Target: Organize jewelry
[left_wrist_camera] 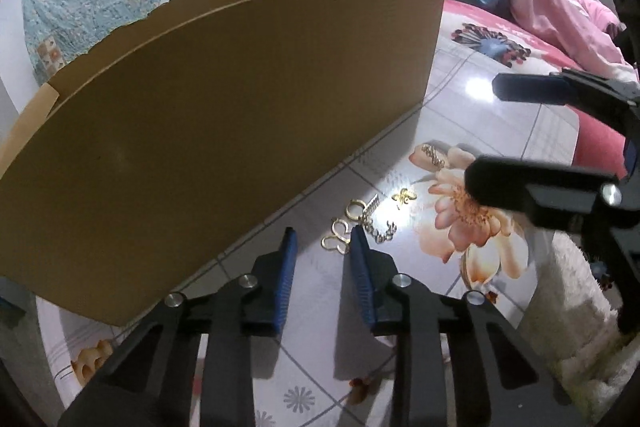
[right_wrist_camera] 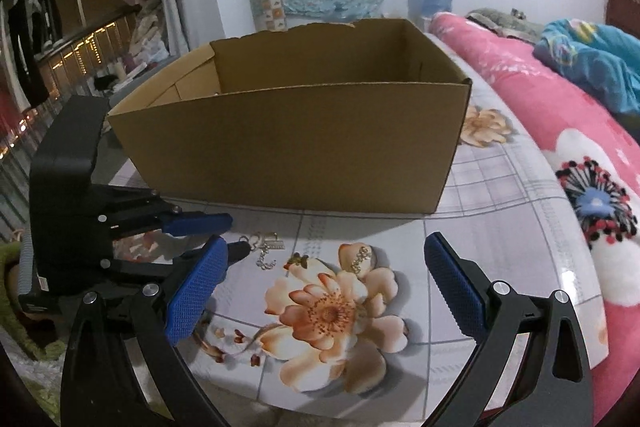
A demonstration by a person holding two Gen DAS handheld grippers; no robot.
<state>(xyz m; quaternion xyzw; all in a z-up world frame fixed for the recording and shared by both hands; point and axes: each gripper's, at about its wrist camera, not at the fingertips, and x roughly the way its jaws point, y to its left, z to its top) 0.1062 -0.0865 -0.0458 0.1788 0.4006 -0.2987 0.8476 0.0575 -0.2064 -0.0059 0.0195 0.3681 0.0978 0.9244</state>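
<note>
You had barely started: every piece of jewelry (left_wrist_camera: 362,223) I could see lay loose on the tabletop (right_wrist_camera: 500,195), just in front of the cardboard box's (right_wrist_camera: 288,147) near wall, and none showed inside. The box stood open-topped toward the tabletop's far edge, its visible inside bare, though its floor was mostly hidden. Your left hand-held gripper (left_wrist_camera: 324,239) was narrowed around the gold clasps without pinching them, while your right hand-held gripper (right_wrist_camera: 324,267) gaped wide, holding nothing.
</note>
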